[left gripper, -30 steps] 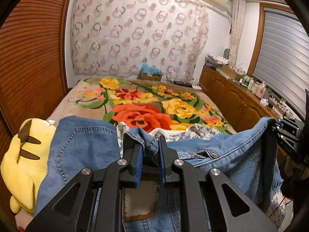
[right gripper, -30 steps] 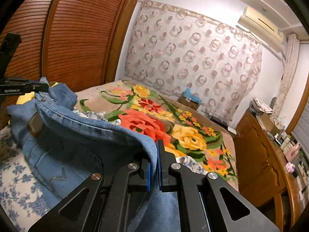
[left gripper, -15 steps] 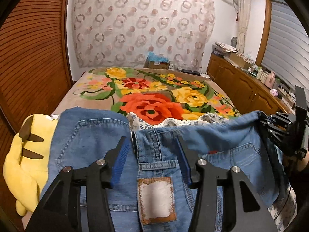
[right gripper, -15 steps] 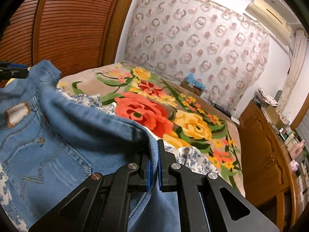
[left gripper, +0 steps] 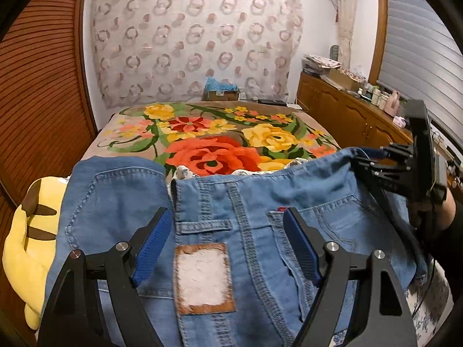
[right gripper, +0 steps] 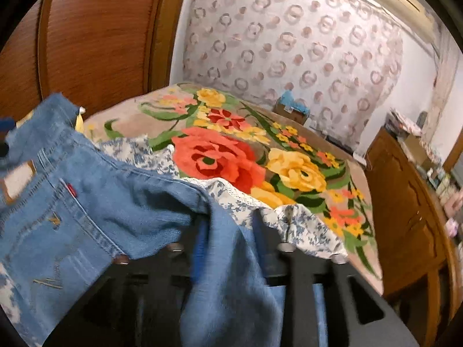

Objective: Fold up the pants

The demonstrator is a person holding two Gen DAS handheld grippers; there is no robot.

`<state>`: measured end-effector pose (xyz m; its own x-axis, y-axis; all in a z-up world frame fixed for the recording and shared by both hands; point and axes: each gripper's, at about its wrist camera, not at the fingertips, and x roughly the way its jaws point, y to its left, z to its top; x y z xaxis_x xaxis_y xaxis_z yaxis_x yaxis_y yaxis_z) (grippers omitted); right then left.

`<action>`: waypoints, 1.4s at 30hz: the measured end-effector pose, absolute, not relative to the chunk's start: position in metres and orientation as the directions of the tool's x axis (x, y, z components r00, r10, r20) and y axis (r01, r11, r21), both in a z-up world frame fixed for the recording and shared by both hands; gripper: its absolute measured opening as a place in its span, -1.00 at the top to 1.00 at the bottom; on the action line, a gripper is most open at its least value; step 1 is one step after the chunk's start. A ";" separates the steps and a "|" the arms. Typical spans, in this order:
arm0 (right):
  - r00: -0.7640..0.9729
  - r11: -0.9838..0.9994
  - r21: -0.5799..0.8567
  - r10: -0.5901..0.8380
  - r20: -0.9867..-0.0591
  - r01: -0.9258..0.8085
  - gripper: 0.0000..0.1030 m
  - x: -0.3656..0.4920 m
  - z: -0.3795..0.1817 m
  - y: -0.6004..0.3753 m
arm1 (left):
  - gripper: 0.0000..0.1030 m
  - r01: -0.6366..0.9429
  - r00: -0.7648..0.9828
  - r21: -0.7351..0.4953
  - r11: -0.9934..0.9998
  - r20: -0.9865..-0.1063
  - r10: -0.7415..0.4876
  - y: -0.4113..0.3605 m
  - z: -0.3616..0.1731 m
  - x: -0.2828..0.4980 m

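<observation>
Blue jeans (left gripper: 246, 202) lie waist-first on the bed, back side up, with the leather patch (left gripper: 202, 277) showing. My left gripper (left gripper: 227, 231) hovers just over the waistband. Its jaws are opening and stand wide, and the blue pads (left gripper: 153, 240) press on nothing. In the right wrist view the picture is blurred. My right gripper (right gripper: 228, 231) has its jaws opening, and a loose fold of the jeans (right gripper: 225, 274) drapes between and over its fingers without being pinched. The right gripper (left gripper: 376, 167) also shows at the jeans' right edge in the left wrist view.
A yellow plush toy (left gripper: 31, 231) lies left of the jeans. A blue-and-white floral cloth (right gripper: 303, 225) lies under them, on the flowered blanket (left gripper: 217, 144). A wooden wardrobe door (left gripper: 37, 86) stands left, and a low cabinet (left gripper: 347, 115) with clutter right. A cardboard box (left gripper: 221, 94) sits beyond the bed.
Both grippers were shut on the raised waistband. The left jaws opened first, then the right ones, and the jeans dropped flat onto the bed. The right gripper moved sideways.
</observation>
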<state>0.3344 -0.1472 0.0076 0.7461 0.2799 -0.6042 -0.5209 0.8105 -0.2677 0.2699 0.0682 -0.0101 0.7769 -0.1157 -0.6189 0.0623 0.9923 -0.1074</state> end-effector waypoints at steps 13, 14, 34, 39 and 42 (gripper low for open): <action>0.721 0.869 -0.130 0.302 -0.624 -0.476 -0.17 0.285 0.040 -0.199 | -0.55 0.168 0.765 -0.080 0.982 -0.618 -0.181 0.040 -0.027 0.261; 0.721 0.875 -0.121 0.301 -0.624 -0.470 -0.17 0.278 0.042 -0.203 | -0.55 0.176 0.764 -0.083 0.981 -0.617 -0.189 0.039 -0.027 0.260; 0.613 0.910 -0.047 0.238 -0.753 -0.411 -0.17 0.198 0.010 -0.230 | -0.55 0.274 0.732 -0.092 0.957 -0.626 -0.270 0.018 -0.026 0.239; 0.597 0.913 -0.063 0.211 -0.774 -0.404 -0.08 0.185 0.004 -0.236 | -0.55 0.276 0.729 -0.086 0.957 -0.631 -0.266 0.017 -0.028 0.239; 0.586 0.915 -0.059 0.205 -0.784 -0.399 0.10 0.182 0.001 -0.242 | -0.55 0.276 0.725 -0.087 0.957 -0.635 -0.266 0.016 -0.028 0.239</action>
<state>0.1823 -0.2424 0.0005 0.5861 0.2046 -0.7840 -0.3990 0.9150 -0.0594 0.2391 0.0163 -0.0283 0.7248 -0.2663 -0.6354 0.2757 0.9573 -0.0867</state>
